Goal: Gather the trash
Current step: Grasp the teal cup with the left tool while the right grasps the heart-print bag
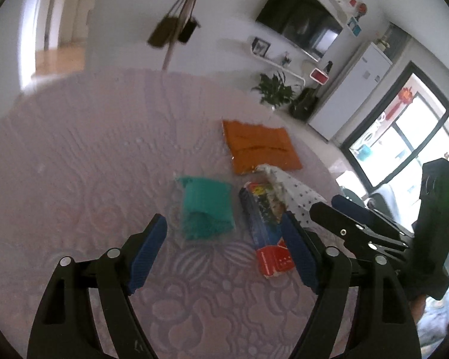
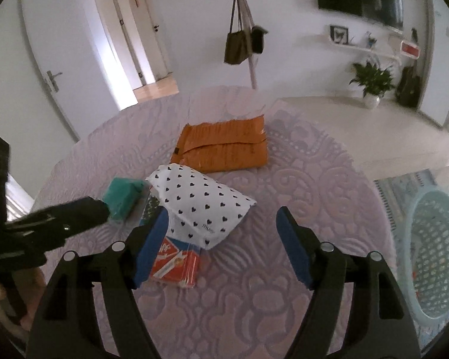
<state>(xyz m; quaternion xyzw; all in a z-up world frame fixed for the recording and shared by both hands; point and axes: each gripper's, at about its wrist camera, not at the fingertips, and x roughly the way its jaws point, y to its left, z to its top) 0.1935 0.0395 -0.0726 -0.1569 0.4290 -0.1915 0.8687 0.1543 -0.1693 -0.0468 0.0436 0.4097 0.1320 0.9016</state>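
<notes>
Left gripper [image 1: 224, 257]: we are seeing its blue-padded fingers spread wide, pinching nothing, hovering over the table with the teal packet showing in the gap between them.
Right gripper [image 2: 221, 245]: its fingers are also standing wide apart and gripping nothing; the left pad is overlapping the red box and the near edge of the heart-print bag in our view.
Table [image 2: 284, 299]: a round top under a pale embossed cloth is carrying all the trash.
Orange packet [image 2: 224, 149]: it is lying flat at the far side of the pile, just beyond the heart-print bag.
Heart-print bag [image 2: 200, 200]: a white bag with black hearts is lying in the middle, partly draped over the long box.
Long box [image 1: 269, 233]: a dark printed carton with a red end is lying beneath the bag's edge, its red end pointing toward us.
Teal packet [image 1: 206, 209]: it is sitting in clear wrap just to the left of the box, apart from the orange packet.
Basket [image 2: 434, 254]: a pale blue perforated basket is standing off the table's right edge, lower down.
</notes>
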